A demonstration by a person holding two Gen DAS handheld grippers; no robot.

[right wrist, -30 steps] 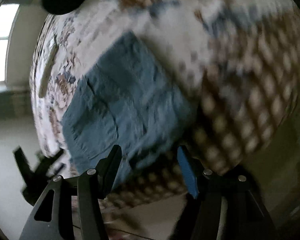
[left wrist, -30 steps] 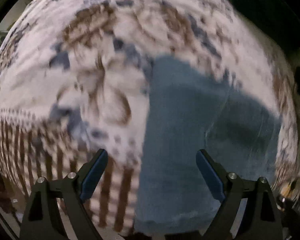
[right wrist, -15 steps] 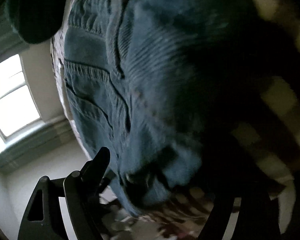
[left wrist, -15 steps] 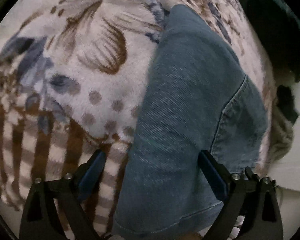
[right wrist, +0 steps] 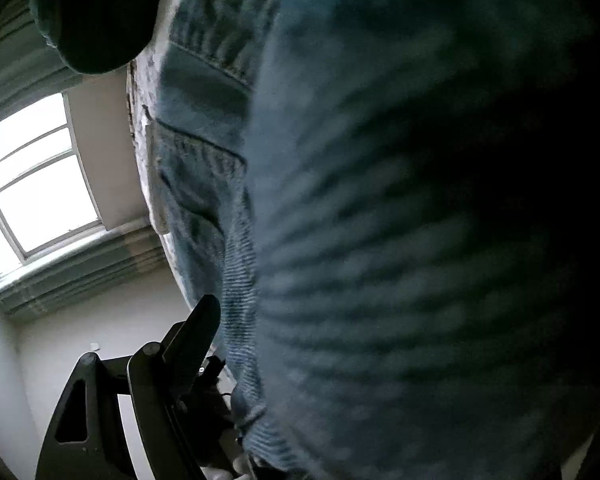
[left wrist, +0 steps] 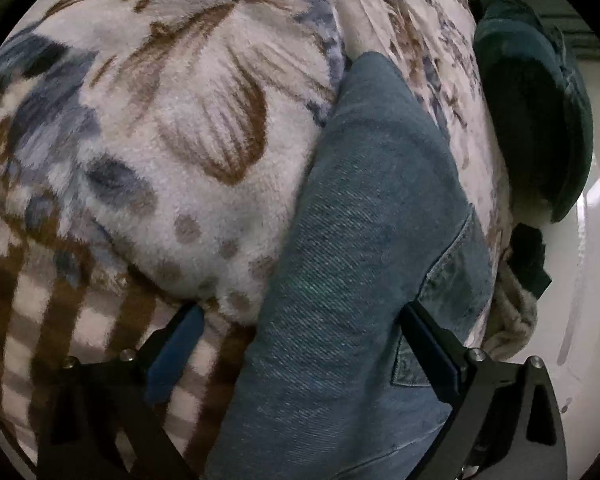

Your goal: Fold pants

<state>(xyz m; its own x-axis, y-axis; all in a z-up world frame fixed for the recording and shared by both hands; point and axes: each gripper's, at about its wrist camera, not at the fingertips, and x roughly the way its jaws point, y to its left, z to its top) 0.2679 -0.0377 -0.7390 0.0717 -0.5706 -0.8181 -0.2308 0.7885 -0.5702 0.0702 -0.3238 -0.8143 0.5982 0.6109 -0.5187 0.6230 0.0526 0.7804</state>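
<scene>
The folded blue denim pants (left wrist: pixel 364 240) lie on a plush floral blanket (left wrist: pixel 172 128). My left gripper (left wrist: pixel 300 344) is open, its jaws straddling the near end of the pants, the right finger (left wrist: pixel 432 344) against the denim by a pocket seam. In the right wrist view the pants (right wrist: pixel 380 220) fill the frame, very close and blurred. Only the left finger (right wrist: pixel 192 340) of my right gripper shows; the other is hidden behind the denim.
A dark green garment (left wrist: pixel 536 112) lies at the blanket's far right edge beside a white surface (left wrist: pixel 592 280). In the right wrist view a window (right wrist: pixel 32 180) and a wall lie to the left, and a dark round shape (right wrist: pixel 92 12) at the top.
Both grippers have moved down and closer to the pants. The denim now fills the right wrist view and hides its right finger. The left jaws stay open around the pants' near end.
</scene>
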